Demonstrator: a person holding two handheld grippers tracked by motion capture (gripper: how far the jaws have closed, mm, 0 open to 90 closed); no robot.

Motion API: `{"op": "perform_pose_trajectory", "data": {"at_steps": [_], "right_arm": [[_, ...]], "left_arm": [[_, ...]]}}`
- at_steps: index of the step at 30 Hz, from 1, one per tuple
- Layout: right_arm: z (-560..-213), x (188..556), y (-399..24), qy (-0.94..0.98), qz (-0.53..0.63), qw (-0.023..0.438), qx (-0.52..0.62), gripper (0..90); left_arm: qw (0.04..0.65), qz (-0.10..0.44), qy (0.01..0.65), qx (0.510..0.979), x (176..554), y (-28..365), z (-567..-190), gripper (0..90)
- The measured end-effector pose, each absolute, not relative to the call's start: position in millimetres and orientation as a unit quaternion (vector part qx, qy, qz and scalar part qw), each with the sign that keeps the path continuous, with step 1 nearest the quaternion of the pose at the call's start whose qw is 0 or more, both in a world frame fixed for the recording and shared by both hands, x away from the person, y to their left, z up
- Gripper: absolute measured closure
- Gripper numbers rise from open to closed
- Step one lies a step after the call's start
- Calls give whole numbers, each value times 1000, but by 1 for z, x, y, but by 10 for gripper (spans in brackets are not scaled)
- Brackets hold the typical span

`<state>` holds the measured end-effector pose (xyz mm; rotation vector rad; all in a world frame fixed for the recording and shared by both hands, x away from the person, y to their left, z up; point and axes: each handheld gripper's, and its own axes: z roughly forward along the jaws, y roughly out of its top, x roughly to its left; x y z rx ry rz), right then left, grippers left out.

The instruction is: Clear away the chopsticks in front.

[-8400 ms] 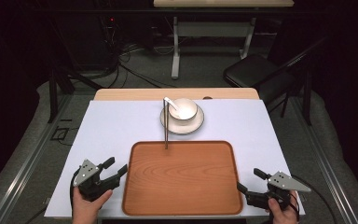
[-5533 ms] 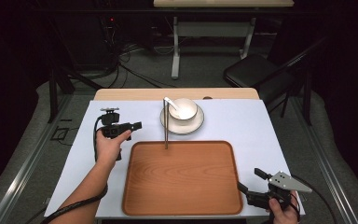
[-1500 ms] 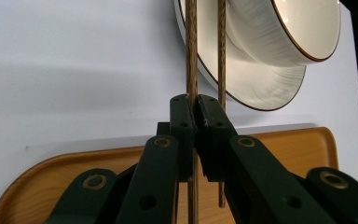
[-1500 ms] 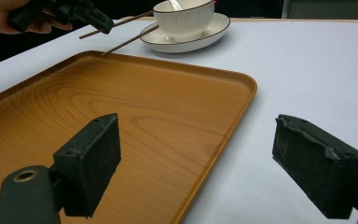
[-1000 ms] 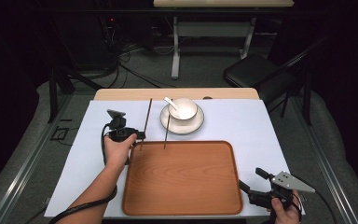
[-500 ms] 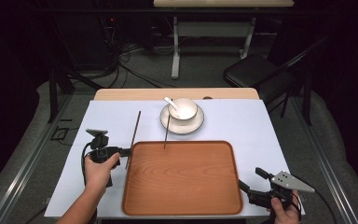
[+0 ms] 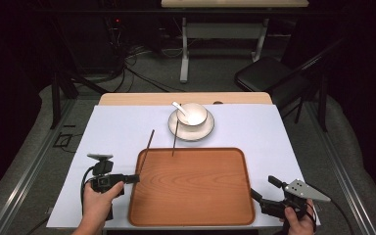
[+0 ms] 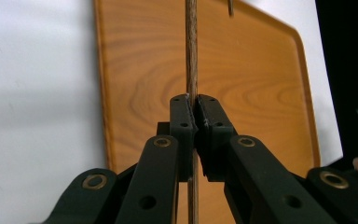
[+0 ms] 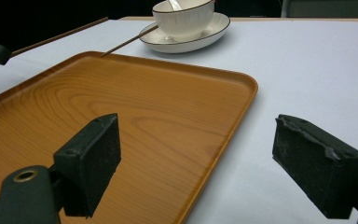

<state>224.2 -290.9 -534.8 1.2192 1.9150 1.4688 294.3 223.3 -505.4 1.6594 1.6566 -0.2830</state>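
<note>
My left gripper [image 7: 133,178] is shut on a dark wooden chopstick [image 7: 147,149] beside the tray's left edge; the stick points away toward the table's far side. In the left gripper view the chopstick [image 8: 191,46] runs up from between the closed jaws over the wooden tray [image 8: 261,93]. A second chopstick [image 7: 175,139] leans on the saucer [image 7: 203,132], its tip over the tray [image 7: 191,191]. A white bowl [image 7: 193,115] with a spoon [image 7: 178,106] stands on the saucer. My right gripper [image 7: 264,188] is open at the tray's front right corner, nothing between its pads [image 9: 91,163].
A white sheet [image 7: 117,127] covers the table. Free room lies left and right of the tray. A black chair [image 7: 269,78] and a desk frame [image 7: 183,49] stand beyond the far edge, with cables on the floor.
The left gripper took one chopstick from beside the bowl and has drawn it back and down to the tray's left edge. The right gripper has stayed put.
</note>
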Motion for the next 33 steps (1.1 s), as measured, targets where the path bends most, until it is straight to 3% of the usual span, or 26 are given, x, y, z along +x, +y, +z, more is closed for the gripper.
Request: {"op": "perform_pose_trajectory", "data": {"at_steps": [16,33], "right_arm": [[-535,225,-292,688,532,215,444,146],[-535,225,-292,687,533,211,446,146]], "left_arm": [[348,-142,642,668,266,211,-530,852],[314,-165,647,675,275,190,-543,848]]}}
